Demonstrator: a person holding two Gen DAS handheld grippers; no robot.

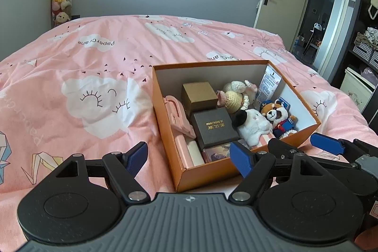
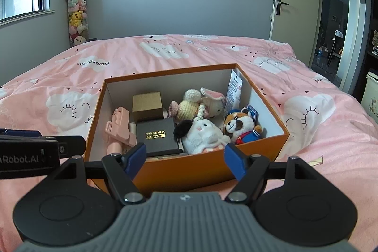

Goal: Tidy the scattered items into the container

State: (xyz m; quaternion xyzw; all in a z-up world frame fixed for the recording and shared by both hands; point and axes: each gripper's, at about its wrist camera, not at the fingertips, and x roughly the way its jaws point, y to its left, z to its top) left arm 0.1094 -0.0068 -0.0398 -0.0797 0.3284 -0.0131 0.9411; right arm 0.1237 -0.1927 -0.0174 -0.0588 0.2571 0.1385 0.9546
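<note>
Orange box (image 2: pixel 189 171) on pink bed (image 1: pixel 70 86) (toys inside), left gripper (image 1: pixel 189 157) wide apart, right gripper (image 2: pixel 183 160) parted, both empty

Open orange box (image 2: pixel 189 171) with white interior, resting on the pink bed. Inside: brown box (image 2: pixel 147 102), black box (image 2: pixel 157 137), pink item (image 2: pixel 119 129) at left; crocheted doll (image 2: pixel 189 105), white plush (image 2: pixel 205 135), bear plush (image 2: pixel 243 125) at right.
</note>
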